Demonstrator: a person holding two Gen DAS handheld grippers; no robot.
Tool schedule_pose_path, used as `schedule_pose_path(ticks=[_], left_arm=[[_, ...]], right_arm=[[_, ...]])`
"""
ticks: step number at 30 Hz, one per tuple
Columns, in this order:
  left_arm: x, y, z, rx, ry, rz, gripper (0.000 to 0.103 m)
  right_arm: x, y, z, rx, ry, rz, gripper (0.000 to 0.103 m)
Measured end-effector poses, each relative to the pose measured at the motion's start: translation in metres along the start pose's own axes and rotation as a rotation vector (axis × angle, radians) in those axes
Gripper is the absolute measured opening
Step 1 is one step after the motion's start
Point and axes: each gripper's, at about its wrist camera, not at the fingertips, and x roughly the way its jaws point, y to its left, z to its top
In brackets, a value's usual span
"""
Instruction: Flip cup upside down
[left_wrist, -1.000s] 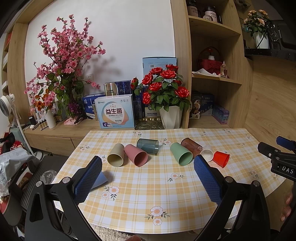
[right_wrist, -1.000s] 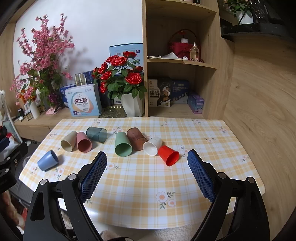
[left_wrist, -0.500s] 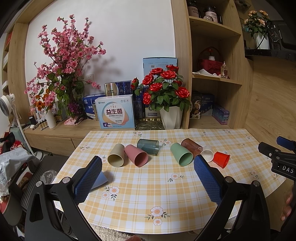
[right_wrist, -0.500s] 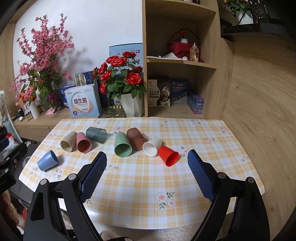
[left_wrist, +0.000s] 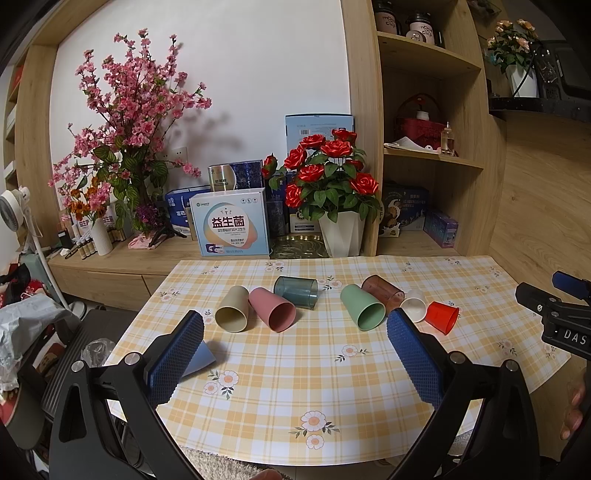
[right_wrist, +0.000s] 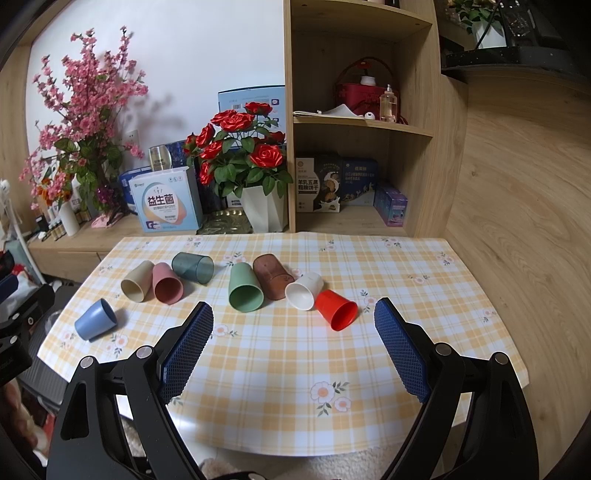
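Note:
Several cups lie on their sides on the checked tablecloth (right_wrist: 280, 354): beige (right_wrist: 136, 281), pink (right_wrist: 167, 283), dark teal (right_wrist: 193, 267), green (right_wrist: 244, 290), brown (right_wrist: 272, 276), white (right_wrist: 304, 291) and red (right_wrist: 336, 309). A blue cup (right_wrist: 95, 325) lies apart at the left; in the left wrist view it (left_wrist: 197, 360) is partly hidden behind the left finger. My left gripper (left_wrist: 295, 354) and right gripper (right_wrist: 293, 349) are open and empty, above the table's near edge, short of the cups.
A white pot of red roses (right_wrist: 264, 212), a pale blue box (right_wrist: 164, 206) and a pink blossom vase stand on the sideboard behind the table. A wooden shelf unit (right_wrist: 362, 122) rises at the back right. The right gripper shows at the left wrist view's right edge (left_wrist: 554, 314).

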Motion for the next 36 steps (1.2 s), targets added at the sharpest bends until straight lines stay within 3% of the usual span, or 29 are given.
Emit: schedule_pose_path(ticks=[12,15,20,23,27,32,36], left_arm=[[0.007,0.004,-0.009,0.019,0.032,0.025,0.097],[0.014,0.004,-0.009,0.042,0.050,0.036,0.097],[0.031,0.021,-0.006,0.011,0.047,-0.018,0.097],[0.048,0.030,-0.006,0.003,0.053,-0.022,0.097],[0.071,0.037,-0.013,0.007,0.071,-0.028,0.097],[0.103,0.047,-0.023,-0.006,0.124,-0.001,0.097],[0.122,0.055,-0.027,-0.027,0.149,0.016,0.097]], right_arm=[[0.003,-0.006,0.001,0.025,0.024,0.026,0.086],[0.008,-0.020,0.004,0.067,0.044,0.023,0.086],[0.022,-0.059,0.006,0.086,0.047,-0.028,0.086],[0.047,-0.086,0.005,0.069,0.085,-0.058,0.086],[0.090,-0.114,0.001,0.058,0.147,-0.029,0.087],[0.158,-0.122,-0.011,-0.045,0.267,-0.036,0.088],[0.202,-0.116,-0.015,-0.116,0.344,0.010,0.088]])
